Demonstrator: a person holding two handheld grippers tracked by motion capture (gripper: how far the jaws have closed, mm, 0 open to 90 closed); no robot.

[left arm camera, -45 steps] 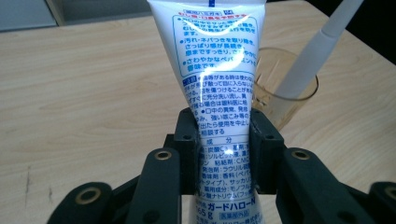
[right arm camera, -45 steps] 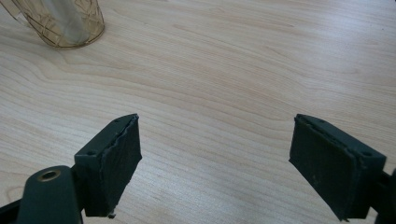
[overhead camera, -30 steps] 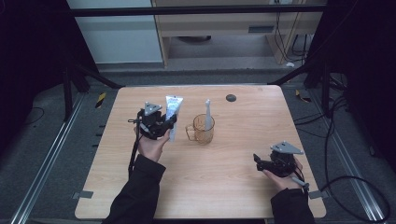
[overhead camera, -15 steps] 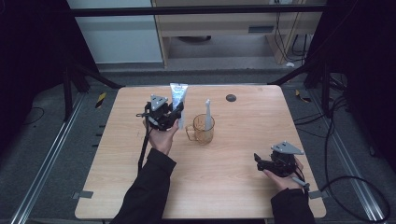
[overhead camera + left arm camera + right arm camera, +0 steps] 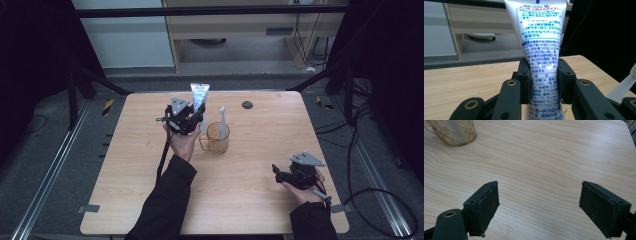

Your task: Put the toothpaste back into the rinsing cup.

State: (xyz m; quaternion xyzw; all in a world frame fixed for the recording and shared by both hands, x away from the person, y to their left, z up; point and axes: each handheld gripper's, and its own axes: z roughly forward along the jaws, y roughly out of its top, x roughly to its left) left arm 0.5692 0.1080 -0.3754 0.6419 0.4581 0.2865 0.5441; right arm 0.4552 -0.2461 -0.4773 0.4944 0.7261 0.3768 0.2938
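Toothpaste tube [image 5: 539, 50] stands clamped in my left hand-held gripper [image 5: 187, 119]: in the left gripper view both pads press its lower body, and its long axis runs upright, flat crimped end up, well above the jaws. I hold it off the desk [image 5: 150, 200], in the far half, left of the middle.

Just to the right of that gripper, toward the desk's centre, sits the amber cup [image 5: 218, 140], with a white toothbrush [image 5: 222, 122] standing upright in it. The tube is just beside the cup's rim, on its far-left side, and apart from the brush. I judge the coming move to be a short carry rightward and then down into the cup, so what matters is that the tube stays near vertical and enters on the side of the mouth the brush leaves free. My left hand is much the nearer one.

My right hand-held gripper [image 5: 285, 176] rests low by the near right corner, jaws spread wide with nothing between them, well apart from the cup; in its own view the cup's base [image 5: 454, 132] shows far off at the top left.

A small dark disc [image 5: 247, 104] lies near the far edge, right of the cup and out of the path. Bare wood surrounds the cup on every side, so there is room to steady it from the right if needed.
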